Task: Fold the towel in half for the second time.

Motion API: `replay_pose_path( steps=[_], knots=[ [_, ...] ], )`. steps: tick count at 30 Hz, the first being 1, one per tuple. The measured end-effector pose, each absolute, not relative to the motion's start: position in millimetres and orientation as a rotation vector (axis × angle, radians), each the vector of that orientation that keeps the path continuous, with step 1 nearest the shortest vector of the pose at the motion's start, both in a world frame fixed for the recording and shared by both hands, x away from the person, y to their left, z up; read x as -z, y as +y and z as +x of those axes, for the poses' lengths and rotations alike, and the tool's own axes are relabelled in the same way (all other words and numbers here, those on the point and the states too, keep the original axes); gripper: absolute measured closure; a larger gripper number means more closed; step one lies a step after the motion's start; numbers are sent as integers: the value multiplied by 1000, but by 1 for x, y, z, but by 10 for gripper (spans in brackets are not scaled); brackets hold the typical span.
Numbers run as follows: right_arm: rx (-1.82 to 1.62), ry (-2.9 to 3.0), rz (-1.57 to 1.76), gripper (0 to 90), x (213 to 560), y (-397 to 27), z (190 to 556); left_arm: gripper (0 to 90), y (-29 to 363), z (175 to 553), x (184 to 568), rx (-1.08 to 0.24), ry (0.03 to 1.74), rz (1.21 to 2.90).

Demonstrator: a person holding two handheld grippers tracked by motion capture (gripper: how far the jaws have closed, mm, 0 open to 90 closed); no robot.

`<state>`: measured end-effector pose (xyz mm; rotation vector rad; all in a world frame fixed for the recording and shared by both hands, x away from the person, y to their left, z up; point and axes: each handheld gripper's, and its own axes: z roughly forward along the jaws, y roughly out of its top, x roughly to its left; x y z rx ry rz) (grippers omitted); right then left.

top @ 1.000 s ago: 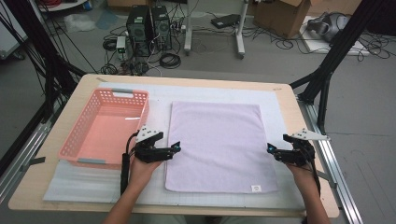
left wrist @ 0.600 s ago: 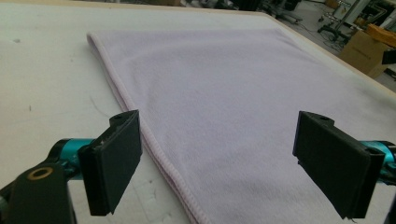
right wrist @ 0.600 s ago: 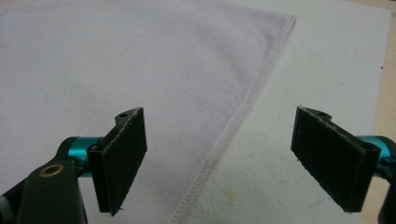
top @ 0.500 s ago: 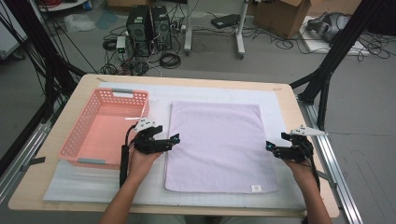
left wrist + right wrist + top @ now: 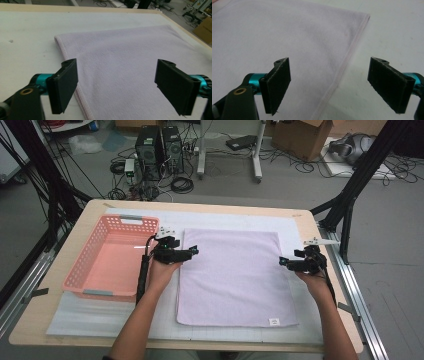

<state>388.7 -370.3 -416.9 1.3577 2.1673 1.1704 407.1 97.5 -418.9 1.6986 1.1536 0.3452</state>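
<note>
Two grippers, both spread wide, nothing pinched. Left gripper [image 5: 192,251] at middle left of the high view, tips over the left hem of the lilac towel [image 5: 235,275] near its far corner; jaws just now narrowing a little, hem between them but untouched. Right gripper [image 5: 283,262] at middle right, tips at the towel's right hem, a little nearer the person than the left one; jaws also easing inward slightly, right hem running up between them in the right gripper view, no contact yet.

Towel [image 5: 125,57] lying flat and squared on the white mat [image 5: 90,320], centre of the high view, small label at its near right corner. Far left corner of the towel rounded and slightly raised in the upper left of the left gripper view. Pink plastic basket [image 5: 107,260] just left of the towel, close beside the left hand [image 5: 162,270]. Wooden table [image 5: 75,227] framing the mat.

Likely step: taking both side hems for a fold. To do it well:
- lower each gripper until one pad slides under the hem, the other above;
- bite only the single layer, not the mat beneath;
- match the two grips at the same distance from the far edge, since the right sits nearer now;
- close firmly before lifting, then raise both together to keep the cloth from skewing;
- keep the left cable clear of the basket rim.
</note>
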Motion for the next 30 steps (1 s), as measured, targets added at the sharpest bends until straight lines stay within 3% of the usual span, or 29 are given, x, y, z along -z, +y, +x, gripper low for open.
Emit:
replay_pose_path(
  steps=[6, 11, 17, 24, 26, 30],
  knots=[
    [-1164, 2186, 1458, 261, 422, -367, 414, 276, 96, 434, 433, -370, 1272, 1713],
    [-1125, 2168, 1506, 260, 431, -365, 431, 318, 94, 451, 438, -453, 1354, 1766],
    [-1077, 2147, 1550, 305, 437, -356, 446, 371, 96, 462, 445, -447, 1423, 1747],
    [-943, 2157, 1533, 434, 439, -342, 460, 400, 91, 461, 449, -516, 1345, 1845],
    [-918, 2150, 1522, 471, 439, -340, 461, 453, 88, 460, 449, -571, 1315, 1897],
    [-899, 2157, 1513, 553, 438, -338, 462, 562, 87, 458, 448, -556, 1306, 1897]
  ],
)
